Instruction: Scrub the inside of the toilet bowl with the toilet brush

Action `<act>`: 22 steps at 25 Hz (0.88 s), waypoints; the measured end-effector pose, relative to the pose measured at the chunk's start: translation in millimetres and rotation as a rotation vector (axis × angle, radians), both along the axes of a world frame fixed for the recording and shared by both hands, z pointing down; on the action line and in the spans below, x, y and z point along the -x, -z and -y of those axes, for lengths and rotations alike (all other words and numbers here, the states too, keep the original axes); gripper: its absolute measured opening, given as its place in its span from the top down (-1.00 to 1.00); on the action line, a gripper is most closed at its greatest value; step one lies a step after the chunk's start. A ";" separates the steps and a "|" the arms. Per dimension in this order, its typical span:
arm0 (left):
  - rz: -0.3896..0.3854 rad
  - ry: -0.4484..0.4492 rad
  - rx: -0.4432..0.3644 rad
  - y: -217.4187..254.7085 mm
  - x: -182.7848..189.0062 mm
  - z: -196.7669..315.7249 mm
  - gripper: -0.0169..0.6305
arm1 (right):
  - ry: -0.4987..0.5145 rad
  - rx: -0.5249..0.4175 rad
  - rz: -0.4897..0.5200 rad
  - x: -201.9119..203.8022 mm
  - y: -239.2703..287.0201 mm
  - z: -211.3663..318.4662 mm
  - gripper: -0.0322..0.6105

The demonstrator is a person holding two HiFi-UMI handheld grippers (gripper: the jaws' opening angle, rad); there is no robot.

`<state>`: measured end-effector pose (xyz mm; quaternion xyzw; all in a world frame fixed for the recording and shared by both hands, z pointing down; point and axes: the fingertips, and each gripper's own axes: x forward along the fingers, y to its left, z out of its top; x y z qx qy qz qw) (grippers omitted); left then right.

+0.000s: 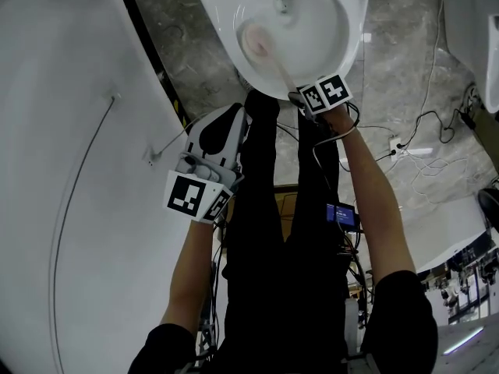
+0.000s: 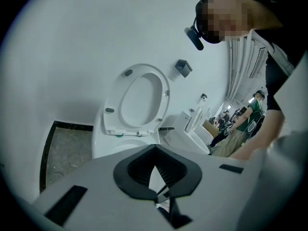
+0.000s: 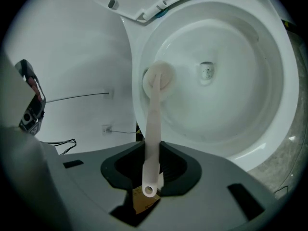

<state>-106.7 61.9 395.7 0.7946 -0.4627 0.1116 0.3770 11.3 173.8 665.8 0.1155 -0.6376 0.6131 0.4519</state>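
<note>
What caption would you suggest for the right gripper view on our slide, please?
Right gripper shut on the toilet brush handle, brush head at the left inner wall of the toilet bowl.

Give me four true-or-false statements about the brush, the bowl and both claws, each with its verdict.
1. The right claw is shut on the toilet brush handle. True.
2. The brush head lies outside the toilet bowl. False: it is inside, against the bowl's wall.
3. The toilet seat is raised. True.
4. The left claw holds a sponge. False: it holds nothing.
</note>
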 end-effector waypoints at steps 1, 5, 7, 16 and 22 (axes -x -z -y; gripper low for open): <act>0.005 -0.001 0.002 -0.9 2.0 0.4 0.92 | 0.002 0.000 -0.003 2.2 -1.4 1.7 0.58; 0.005 -0.001 0.005 -3.0 6.3 1.8 0.92 | 0.012 -0.007 -0.024 10.2 -6.7 9.2 0.58; 0.000 -0.003 0.005 -2.9 5.8 2.0 0.92 | 0.009 -0.008 -0.036 14.1 -9.6 13.9 0.58; -0.011 -0.007 0.002 -1.0 2.9 0.1 0.92 | -0.088 -0.033 -0.076 28.8 -16.2 48.0 0.58; -0.014 -0.014 0.005 -0.8 -0.2 -2.9 0.92 | -0.142 -0.041 -0.102 29.5 -18.1 68.7 0.58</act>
